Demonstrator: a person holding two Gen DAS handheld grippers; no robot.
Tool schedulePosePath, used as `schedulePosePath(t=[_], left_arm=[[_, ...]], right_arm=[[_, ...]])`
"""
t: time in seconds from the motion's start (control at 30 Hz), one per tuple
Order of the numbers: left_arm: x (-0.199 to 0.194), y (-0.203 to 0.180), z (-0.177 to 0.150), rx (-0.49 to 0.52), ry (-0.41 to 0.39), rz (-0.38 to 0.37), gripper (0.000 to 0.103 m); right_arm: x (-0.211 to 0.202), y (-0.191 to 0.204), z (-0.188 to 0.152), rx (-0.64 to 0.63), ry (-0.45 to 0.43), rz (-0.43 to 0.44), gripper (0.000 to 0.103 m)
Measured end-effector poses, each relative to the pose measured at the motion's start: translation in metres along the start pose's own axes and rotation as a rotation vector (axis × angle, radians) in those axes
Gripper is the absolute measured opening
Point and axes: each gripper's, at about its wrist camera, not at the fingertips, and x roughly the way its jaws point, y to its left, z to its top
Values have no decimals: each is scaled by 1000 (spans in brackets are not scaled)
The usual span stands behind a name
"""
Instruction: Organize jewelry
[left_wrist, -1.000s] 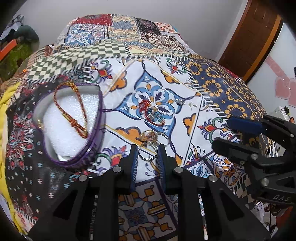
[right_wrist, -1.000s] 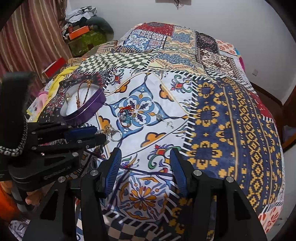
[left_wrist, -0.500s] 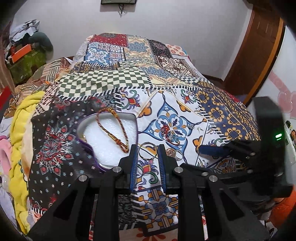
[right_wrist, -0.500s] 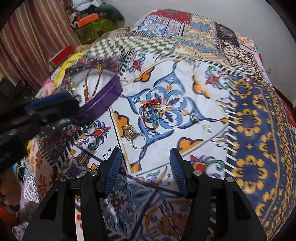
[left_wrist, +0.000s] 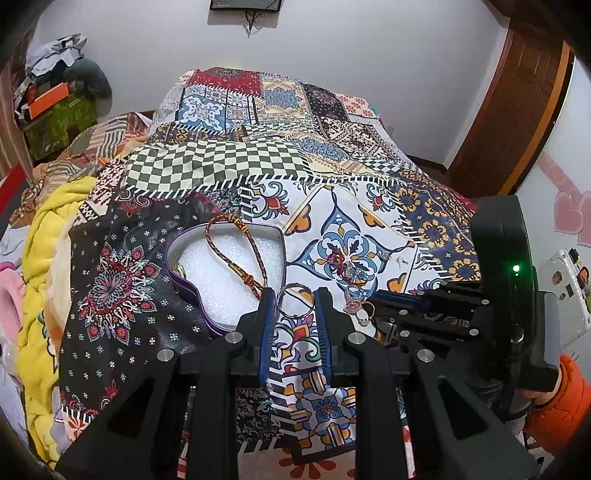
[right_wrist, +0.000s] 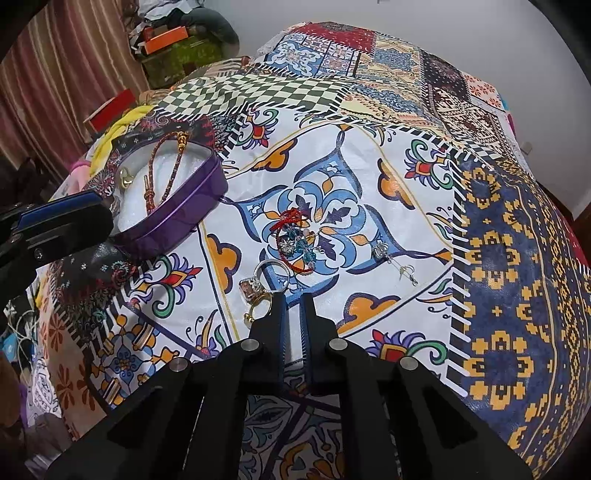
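**A:** Which step are you on?

**B:** The carry. Your left gripper (left_wrist: 294, 304) has its jaws closed on a silver ring (left_wrist: 295, 303), held up clear of the bedspread (left_wrist: 207, 166) at lower centre of the left wrist view. The purple heart-shaped tin (left_wrist: 192, 295), lined with white foam, sits just left of the ring, with a braided cord bracelet (left_wrist: 240, 258) already lying in it.

**A:** And your right?

**B:** Your right gripper (right_wrist: 291, 301) has its jaws drawn narrow, with only a slim gap between them. Nothing seems to sit in that gap, though the gold ring (right_wrist: 256, 306) and the pink-stoned ring (right_wrist: 249, 286) lie against the left fingertip, so you can't be sure it isn't touching one. A red cord bracelet with blue beads (right_wrist: 295, 240) lies above them at frame centre, and small silver earrings (right_wrist: 380, 251) to its right.

**A:** Next move?

**B:** Likely swing your left gripper a little left over the foam, lower it, then part the jaws so the ring drops inside the rim and clear of the cord.
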Motion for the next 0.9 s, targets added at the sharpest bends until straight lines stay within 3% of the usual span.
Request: schedulePosePath(t=[0.17, 0.33, 0.5, 0.83, 0.87, 0.9], left_arm=[[-5, 3, 0, -10, -10, 7, 21], [-7, 6, -1, -18, -11, 10, 21], [-9, 9, -1, -21, -19, 16, 21], [-11, 15, -2, -32, -25, 21, 21], [-11, 16, -2, -32, -26, 22, 21], [-11, 17, -3, -32, -26, 23, 21]], right_arm=[[-6, -4, -1, 42, 23, 50, 6], [-16, -4, -4, 31, 17, -3, 10], [-29, 2, -6, 8, -17, 10, 38], [7, 21, -3, -35, 33, 33, 39], [7, 20, -3, -30, 25, 35, 38], [6, 19, -2, -27, 25, 37, 29]])
